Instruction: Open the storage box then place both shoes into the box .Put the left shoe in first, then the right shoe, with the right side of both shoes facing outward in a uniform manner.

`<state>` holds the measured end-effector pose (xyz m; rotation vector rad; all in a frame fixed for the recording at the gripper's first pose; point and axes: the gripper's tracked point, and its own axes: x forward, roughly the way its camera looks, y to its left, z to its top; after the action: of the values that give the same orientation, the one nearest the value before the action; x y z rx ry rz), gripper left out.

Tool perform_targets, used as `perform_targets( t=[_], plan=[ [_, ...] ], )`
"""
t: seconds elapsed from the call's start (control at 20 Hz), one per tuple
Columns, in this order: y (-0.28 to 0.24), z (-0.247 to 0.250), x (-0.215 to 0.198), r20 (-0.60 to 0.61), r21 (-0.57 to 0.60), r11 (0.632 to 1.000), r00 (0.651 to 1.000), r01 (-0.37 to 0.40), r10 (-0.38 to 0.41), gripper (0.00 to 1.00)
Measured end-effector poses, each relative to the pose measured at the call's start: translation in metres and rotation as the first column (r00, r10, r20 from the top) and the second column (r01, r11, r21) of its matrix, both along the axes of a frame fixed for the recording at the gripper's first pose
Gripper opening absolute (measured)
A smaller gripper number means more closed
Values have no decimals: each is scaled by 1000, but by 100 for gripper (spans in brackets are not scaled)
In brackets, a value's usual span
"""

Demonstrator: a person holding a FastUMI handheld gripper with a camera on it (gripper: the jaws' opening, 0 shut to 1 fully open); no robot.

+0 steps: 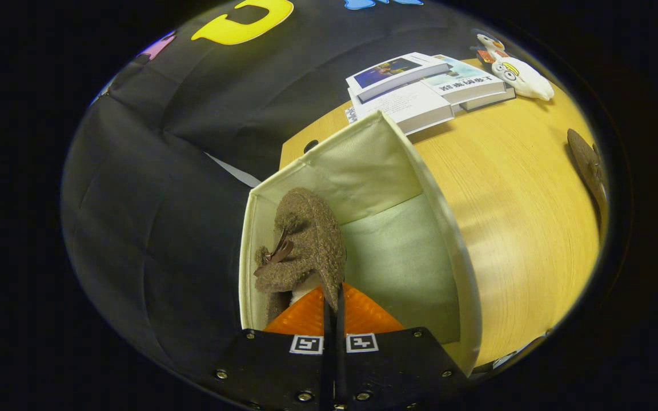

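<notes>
Wooden desk (512, 188) stretches beyond the open cream storage box (420, 177), which we take as our landmark, with a stack of books (420, 85) and a white toy bird (520, 74) on the far side of it. Inside the box, against its left wall, we see a brown fuzzy shoe (306, 240), while a second brown shoe (589, 162) lies on the desk well to the right of the box. Our tool (333, 308) reaches into the box with its orange fingers (306, 317) nearly together, pinching the near edge of the shoe inside.
</notes>
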<state>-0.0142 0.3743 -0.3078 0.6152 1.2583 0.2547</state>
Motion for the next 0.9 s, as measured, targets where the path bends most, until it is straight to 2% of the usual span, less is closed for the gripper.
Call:
perform_targets(
  t=[0.05, 0.1, 0.15, 0.2, 0.35, 0.45, 0.65, 0.9],
  plan=[
    [4, -4, -1, -2, -6, 1000, 1000, -12, 12, 5],
    [4, -4, -5, -5, -10, 1000, 1000, -30, 30, 5],
    [8, -4, -9, -1, 6, 999, 999, -51, 51, 5],
    [16, 0, -10, 10, 41, 996, 997, -74, 74, 10],
    [24, 21, -13, 63, 106, 984, 989, -140, 134, 85],
    [17, 32, -14, 110, 78, 979, 978, -187, 178, 98],
    [-5, 61, -13, 203, 54, 972, 955, -230, 214, 98],
    [-53, 87, -4, 290, -7, 971, 929, -239, 231, 97]
  ],
)
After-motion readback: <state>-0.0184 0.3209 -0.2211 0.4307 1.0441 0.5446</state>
